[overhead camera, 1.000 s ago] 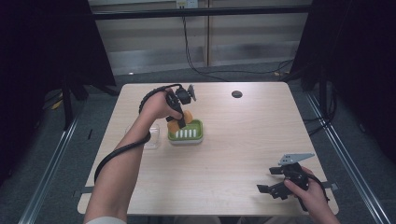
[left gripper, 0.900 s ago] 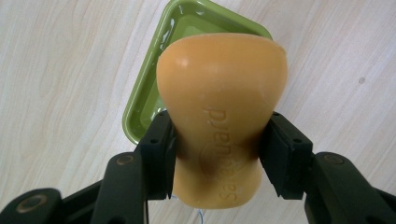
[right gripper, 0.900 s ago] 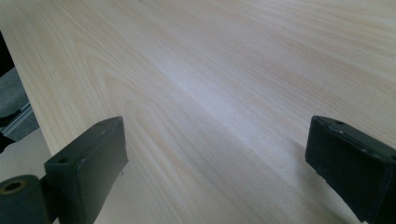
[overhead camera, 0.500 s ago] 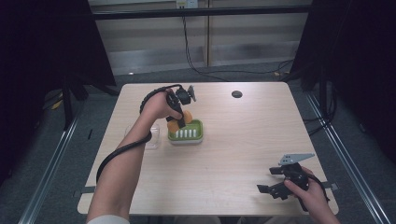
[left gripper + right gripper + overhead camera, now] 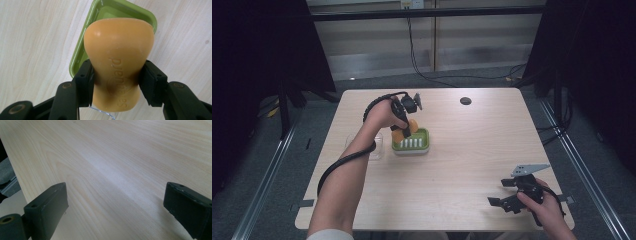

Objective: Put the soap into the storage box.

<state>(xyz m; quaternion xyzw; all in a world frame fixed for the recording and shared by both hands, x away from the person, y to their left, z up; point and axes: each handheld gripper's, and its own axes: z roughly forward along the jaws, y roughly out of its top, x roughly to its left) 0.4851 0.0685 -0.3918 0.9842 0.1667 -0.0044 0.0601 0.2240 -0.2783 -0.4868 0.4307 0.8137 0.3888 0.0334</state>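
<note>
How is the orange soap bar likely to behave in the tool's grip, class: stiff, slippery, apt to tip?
The orange soap bar probably stays stiff: it keeps its shape between the left tool jaws. Its glossy surface suggests slipperiness. Gripped at its narrowed waist, it likely won't tip.

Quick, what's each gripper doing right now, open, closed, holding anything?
Left gripper: closed on the orange soap bar, above the green soap dish.
Right gripper: open, holding nothing, over the bare table.

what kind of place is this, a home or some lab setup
Likely a lab recording station, not a home: a bare wooden table ringed by dark curtains, cables on the floor, and a tool gripping soap.
</note>
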